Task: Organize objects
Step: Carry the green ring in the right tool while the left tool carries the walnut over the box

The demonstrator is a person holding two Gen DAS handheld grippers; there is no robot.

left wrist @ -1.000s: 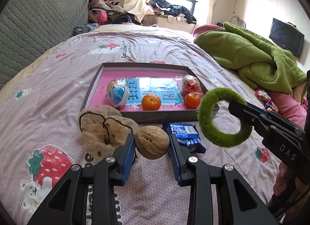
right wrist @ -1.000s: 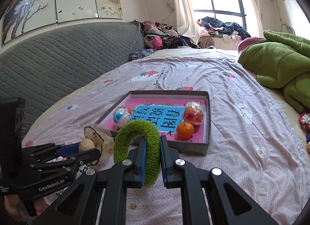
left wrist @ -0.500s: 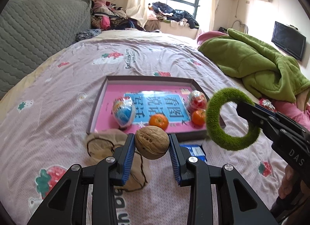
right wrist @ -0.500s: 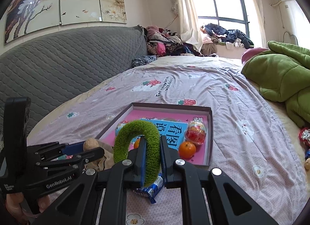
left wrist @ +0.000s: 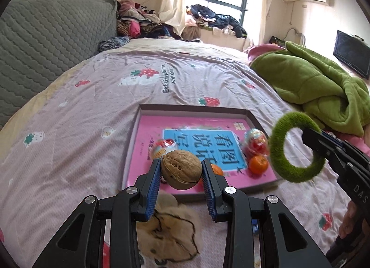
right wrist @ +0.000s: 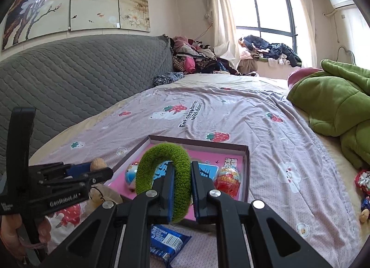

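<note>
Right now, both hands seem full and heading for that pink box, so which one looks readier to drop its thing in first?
Probably the left. The left gripper holds the walnut already over the pink box's near edge. The right gripper pinches the green ring more to the box's right side, by its corner.

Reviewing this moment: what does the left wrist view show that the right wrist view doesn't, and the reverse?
Only the left wrist view: two small orange mandarins in the tray, and a black wall-mounted screen.

Only the right wrist view: a blue foil snack packet on the bedsheet, and a blossom painting above the headboard.

Both: the shallow pink-lined cardboard tray, the brown walnut clamped in the left gripper, and the fuzzy green ring pinched in the right gripper.
</note>
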